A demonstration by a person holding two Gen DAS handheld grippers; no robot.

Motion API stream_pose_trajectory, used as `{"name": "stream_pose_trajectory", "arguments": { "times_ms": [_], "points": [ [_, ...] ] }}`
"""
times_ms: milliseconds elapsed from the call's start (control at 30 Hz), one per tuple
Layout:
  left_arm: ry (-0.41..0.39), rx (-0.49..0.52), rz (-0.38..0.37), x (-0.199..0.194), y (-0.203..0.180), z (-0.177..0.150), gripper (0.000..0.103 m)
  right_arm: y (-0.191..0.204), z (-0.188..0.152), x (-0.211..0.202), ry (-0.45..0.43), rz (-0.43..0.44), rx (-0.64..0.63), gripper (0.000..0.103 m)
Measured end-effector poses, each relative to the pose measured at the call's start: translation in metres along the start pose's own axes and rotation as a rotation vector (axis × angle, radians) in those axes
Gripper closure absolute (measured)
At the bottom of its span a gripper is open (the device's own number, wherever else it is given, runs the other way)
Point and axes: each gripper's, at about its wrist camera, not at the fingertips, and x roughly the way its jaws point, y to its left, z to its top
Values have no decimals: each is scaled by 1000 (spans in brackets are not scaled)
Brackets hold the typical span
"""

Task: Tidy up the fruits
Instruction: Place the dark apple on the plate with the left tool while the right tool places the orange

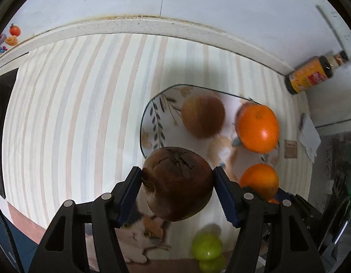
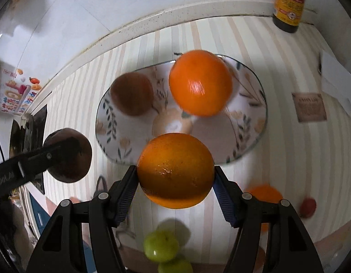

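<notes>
The left gripper (image 1: 177, 182) clamps a dark brown, cracked round fruit (image 1: 179, 183) between its blue pads, held above the striped tablecloth (image 1: 73, 113) just left of the floral oval plate (image 2: 248, 150). The right gripper (image 2: 175, 173) clamps a glossy orange (image 2: 175, 170) over the plate's near rim. On the plate lie another orange (image 2: 200, 83) and a brown fruit (image 2: 131, 93).

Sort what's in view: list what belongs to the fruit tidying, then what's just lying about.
Belongs:
- dark brown fruit in left gripper
- orange in right gripper
- plate holding a brown fruit and another orange
- green fruits on the cloth

Lying about:
- sauce bottle
- papers
</notes>
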Motion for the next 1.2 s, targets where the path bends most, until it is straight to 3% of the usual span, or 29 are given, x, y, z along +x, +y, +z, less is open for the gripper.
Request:
{"name": "stream_pose_trajectory", "arguments": {
  "times_ms": [267, 567, 700, 800, 933, 1200],
  "points": [
    [91, -23, -2, 40, 1, 31, 41, 14, 22, 42, 34, 30, 4, 35],
    [161, -31, 3, 59, 0, 34, 41, 31, 36, 70, 83, 45, -21, 34],
    [127, -33, -7, 51, -2, 37, 41, 33, 37, 77, 115, 53, -18, 34],
    [99, -14, 1, 39, -2, 38, 38, 33, 37, 74, 122, 70, -10, 6],
    [70, 15, 49, 26, 0, 33, 17, 34, 34, 54, 105, 18, -23, 6],
    [-38, 57, 125, -5, 2, 8, 16, 21, 24, 2, 2, -167, -24, 6]
  ]
}}
